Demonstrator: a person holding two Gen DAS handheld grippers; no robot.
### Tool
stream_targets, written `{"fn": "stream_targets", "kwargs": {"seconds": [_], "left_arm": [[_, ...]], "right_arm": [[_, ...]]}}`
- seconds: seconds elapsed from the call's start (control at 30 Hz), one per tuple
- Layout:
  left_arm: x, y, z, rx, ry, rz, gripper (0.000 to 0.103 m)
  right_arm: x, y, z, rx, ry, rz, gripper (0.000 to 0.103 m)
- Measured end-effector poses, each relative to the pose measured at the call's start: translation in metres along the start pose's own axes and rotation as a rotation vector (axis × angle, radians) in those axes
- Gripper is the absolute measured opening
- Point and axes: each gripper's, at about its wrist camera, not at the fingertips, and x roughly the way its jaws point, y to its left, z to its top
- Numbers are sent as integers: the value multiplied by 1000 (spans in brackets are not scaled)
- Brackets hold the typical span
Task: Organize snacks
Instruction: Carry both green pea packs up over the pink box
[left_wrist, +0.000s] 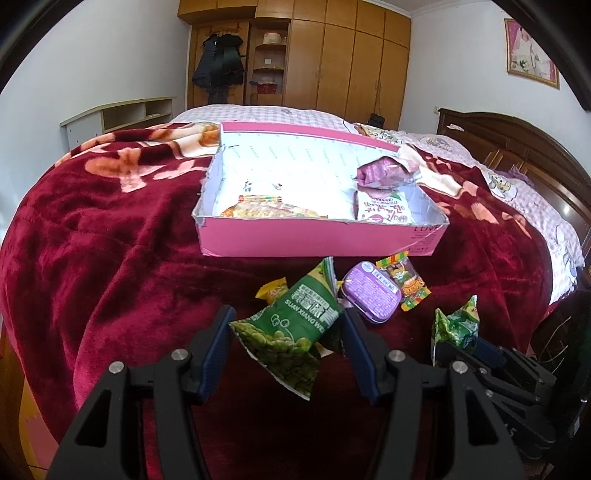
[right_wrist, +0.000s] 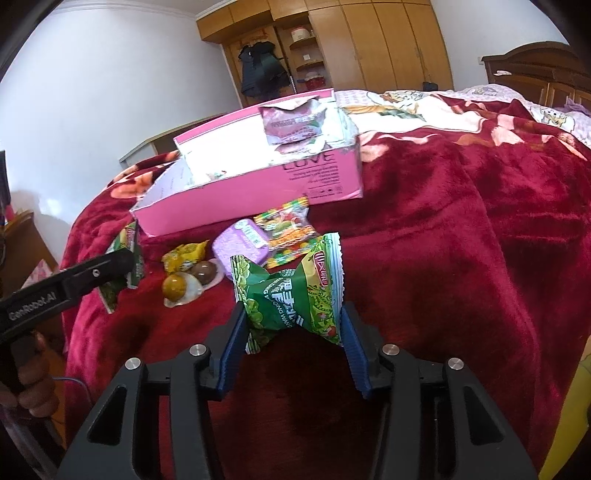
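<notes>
Green pea packets pinched in both half-closed jaws, left gripper (left_wrist: 288, 328) and right gripper (right_wrist: 291, 321), held above the bed (left_wrist: 110, 240) just before the pink box (left_wrist: 317, 240), likely for dropping in.

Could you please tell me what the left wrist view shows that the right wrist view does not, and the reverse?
Only the left wrist view shows the orange-patterned snack packet lying flat inside the pink cardboard box, and a framed picture on the wall.

Only the right wrist view shows two brown eggs in clear wrap on the red plush blanket.

Both show the box, the purple rectangular tin, and a green pea packet pinched in each hand-held gripper: left, right.
</notes>
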Motion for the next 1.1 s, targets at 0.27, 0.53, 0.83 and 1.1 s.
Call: {"fn": "stream_targets", "kwargs": {"seconds": [0.27,0.53,0.83,1.1], "left_arm": [[-3,9,2,-3,-21,-1,62],[-5,8,27,24,-68,-11,62],[4,5,64,47,-118,-5,62],[38,6,88,61,-90,-3,62]], "right_arm": [[-9,18,9,-16,-10,35,49],[-16,23,30,-32,-34,44,49],[-8,24,61,-52,-68,66,49],[10,28,87,-80,-83,60,49]]}}
